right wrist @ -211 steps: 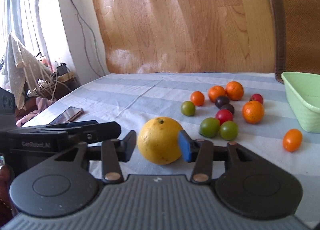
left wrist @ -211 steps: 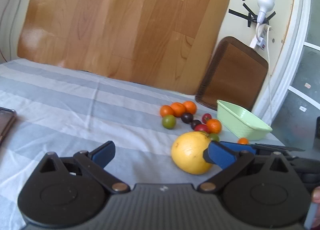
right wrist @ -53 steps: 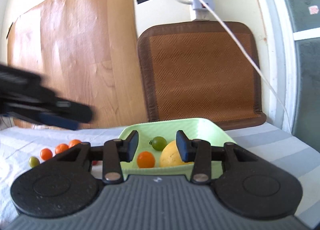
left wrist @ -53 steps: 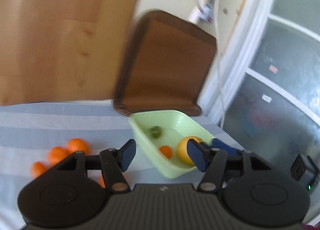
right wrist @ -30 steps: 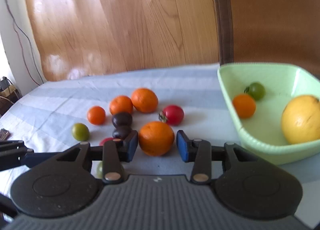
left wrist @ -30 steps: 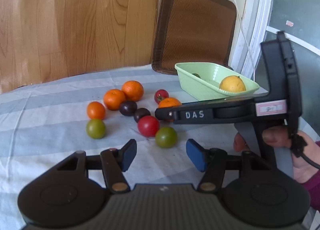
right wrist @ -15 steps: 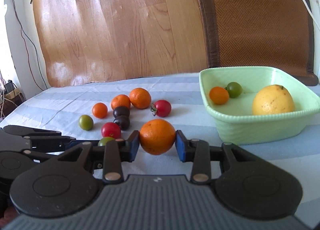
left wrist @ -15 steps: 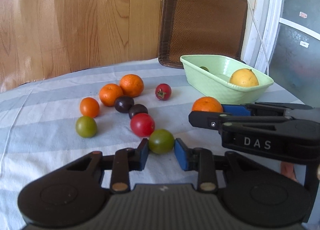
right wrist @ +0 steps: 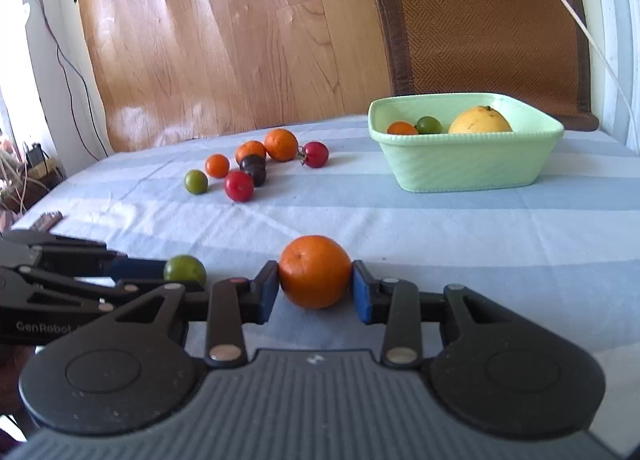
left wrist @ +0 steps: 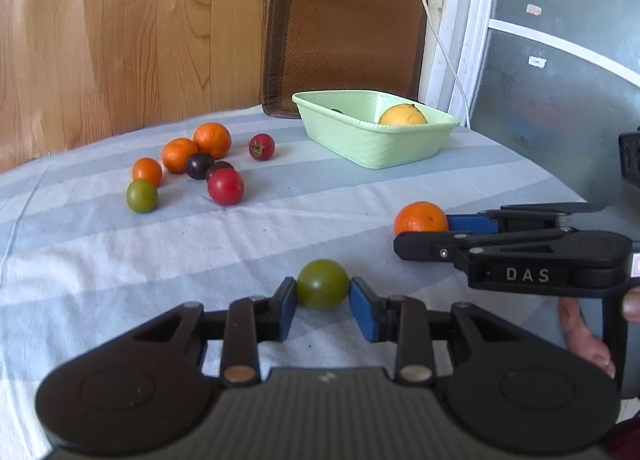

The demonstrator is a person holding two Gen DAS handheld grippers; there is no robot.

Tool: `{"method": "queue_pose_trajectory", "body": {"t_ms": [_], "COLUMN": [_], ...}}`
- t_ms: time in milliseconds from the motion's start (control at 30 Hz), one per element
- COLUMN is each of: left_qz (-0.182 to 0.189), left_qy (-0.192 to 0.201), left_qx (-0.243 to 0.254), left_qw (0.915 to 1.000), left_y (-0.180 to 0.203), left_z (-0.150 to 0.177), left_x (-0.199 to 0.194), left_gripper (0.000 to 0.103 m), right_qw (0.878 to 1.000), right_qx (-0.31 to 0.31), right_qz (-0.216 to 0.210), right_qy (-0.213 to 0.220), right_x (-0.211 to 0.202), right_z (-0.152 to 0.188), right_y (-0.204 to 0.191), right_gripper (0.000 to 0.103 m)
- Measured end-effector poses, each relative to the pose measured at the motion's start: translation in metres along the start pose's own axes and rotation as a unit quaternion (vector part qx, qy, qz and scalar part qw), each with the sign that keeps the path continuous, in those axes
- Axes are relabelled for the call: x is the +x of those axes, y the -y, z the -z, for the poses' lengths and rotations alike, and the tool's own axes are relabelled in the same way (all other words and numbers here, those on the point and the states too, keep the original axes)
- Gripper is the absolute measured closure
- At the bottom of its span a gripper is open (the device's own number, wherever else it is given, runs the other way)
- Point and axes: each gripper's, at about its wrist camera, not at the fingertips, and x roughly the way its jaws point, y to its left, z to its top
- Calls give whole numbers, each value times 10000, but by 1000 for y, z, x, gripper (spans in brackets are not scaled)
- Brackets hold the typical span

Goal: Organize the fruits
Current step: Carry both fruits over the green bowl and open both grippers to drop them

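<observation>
both grippers [left wrist: 322,302] clamp round fruit

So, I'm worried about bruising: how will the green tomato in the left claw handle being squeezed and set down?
The green tomato looks smooth and round, so it may slip between the pads or roll on the striped cloth. Probably firm while unripe, yet a gentle squeeze seems wise.

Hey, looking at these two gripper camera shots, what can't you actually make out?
- Left wrist view: the green bowl wall hides all inside except the yellow fruit top and a dark sliver.
- Left wrist view: the right gripper near finger covers the lower part of the orange.
- Right wrist view: the flat dark thing at the left edge is too small to identify.
- Both views: the gripper bodies hide the near cloth.
</observation>
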Motion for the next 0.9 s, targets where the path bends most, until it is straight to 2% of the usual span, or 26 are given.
{"method": "queue_pose_trajectory", "body": {"t_ms": [100,200,233,267,333,400,433,500,633,767,900], "left_qz": [-17,-59,-62,-68,-107,-94,-87,-1,370,537,620], "left_qy": [-2,-10,-11,-15,1,6,-2,-42,31,459,484], "left_qx": [2,48,38,47,130,205,206,147,-129,-122,-214], "left_qw": [10000,10000,10000,10000,9999,9997,9997,9999,9992,9974,9967], "left_y": [3,4,4,4,6,7,7,5,-3,4,16], "left_z": [-2,-1,-1,-1,0,0,-2,-8,-41,-95,-137], "left_x": [1,1,1,2,2,4,4,8,17,35,75], "left_gripper": [65,65,65,65,69,74,74,74,75,75,74], "right_qw": [10000,10000,10000,10000,10000,10000,10000,10000,9985,9924,9833], "right_qx": [15,-58,-65,-61,-24,-1,-40,-27,292,259,403], "right_qz": [-17,1,9,26,6,-35,-36,-70,-46,453,983], "right_qy": [-41,-29,-1,39,51,12,5,19,452,1110,1480], "right_x": [4,2,2,1,0,2,3,3,-6,-15,-8], "right_z": [-2,-1,-1,0,1,1,1,0,-11,-34,-54], "right_y": [0,0,-1,-1,2,4,4,5,20,41,73], "right_gripper": [59,54,47,45,45,46,59,63,63,63,63]}}
